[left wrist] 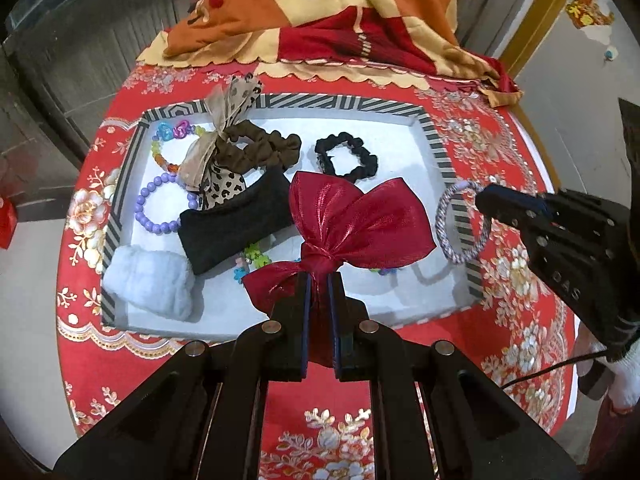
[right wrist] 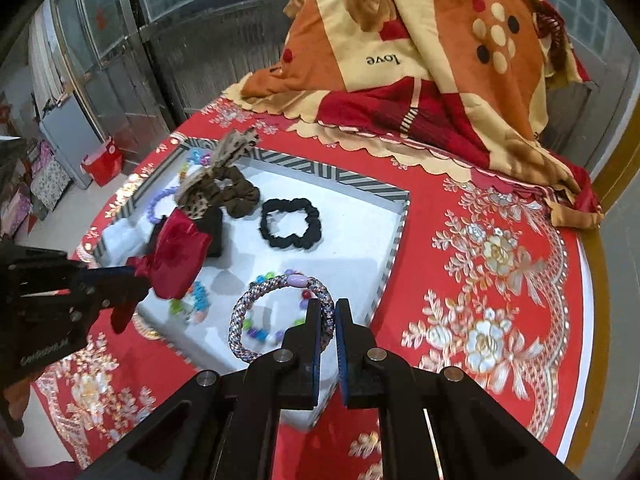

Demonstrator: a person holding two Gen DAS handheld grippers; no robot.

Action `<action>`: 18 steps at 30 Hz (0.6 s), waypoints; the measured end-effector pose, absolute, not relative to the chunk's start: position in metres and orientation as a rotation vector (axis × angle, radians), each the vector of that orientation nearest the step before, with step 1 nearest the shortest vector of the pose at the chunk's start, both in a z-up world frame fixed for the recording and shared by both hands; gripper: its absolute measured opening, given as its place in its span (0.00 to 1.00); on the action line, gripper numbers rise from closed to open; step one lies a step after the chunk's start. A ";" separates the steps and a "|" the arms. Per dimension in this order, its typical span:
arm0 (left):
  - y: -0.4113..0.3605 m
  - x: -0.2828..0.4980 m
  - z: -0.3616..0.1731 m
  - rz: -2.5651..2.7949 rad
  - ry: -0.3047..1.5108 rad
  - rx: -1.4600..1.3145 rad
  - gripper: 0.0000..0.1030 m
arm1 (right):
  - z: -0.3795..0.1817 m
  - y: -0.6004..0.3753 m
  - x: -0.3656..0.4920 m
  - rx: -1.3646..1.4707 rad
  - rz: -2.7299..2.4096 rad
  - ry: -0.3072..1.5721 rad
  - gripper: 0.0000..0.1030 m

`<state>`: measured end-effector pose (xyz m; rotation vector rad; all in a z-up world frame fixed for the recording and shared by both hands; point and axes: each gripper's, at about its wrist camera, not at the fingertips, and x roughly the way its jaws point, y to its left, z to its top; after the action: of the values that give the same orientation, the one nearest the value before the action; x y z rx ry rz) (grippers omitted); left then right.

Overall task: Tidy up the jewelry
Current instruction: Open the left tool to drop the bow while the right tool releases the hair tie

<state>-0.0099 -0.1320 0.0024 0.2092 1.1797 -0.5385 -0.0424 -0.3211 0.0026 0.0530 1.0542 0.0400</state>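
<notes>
Red floral cloth covers the desk (right wrist: 500, 240), a striped tray (left wrist: 360, 103) sitting on it. Left gripper (left wrist: 319, 280) has its fingers clamped tight on the knot of a red bow (left wrist: 360, 220), hanging above the tray. Right gripper (right wrist: 328, 308) pinches a braided hair tie (right wrist: 256, 304), held over the tray's near corner.

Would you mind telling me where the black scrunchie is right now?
The black scrunchie lies flat on the white floor of the striped tray, toward its far right part, just right of the brown scrunchie and beyond the red bow.
</notes>
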 end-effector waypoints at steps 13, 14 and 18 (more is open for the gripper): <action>-0.149 0.015 -0.038 -0.482 1.266 0.165 0.07 | -0.056 -0.332 0.017 0.013 0.048 1.160 0.06; -0.150 0.016 -0.039 -0.479 1.265 0.166 0.07 | -0.059 -0.332 0.020 0.007 0.043 1.163 0.06; -0.150 0.016 -0.040 -0.471 1.259 0.160 0.14 | -0.068 -0.333 0.026 0.019 0.043 1.187 0.06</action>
<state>0.0157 -0.1501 -0.0404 0.1604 1.2592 -0.4710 0.0256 -0.3329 -0.0676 0.0191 1.1870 0.0430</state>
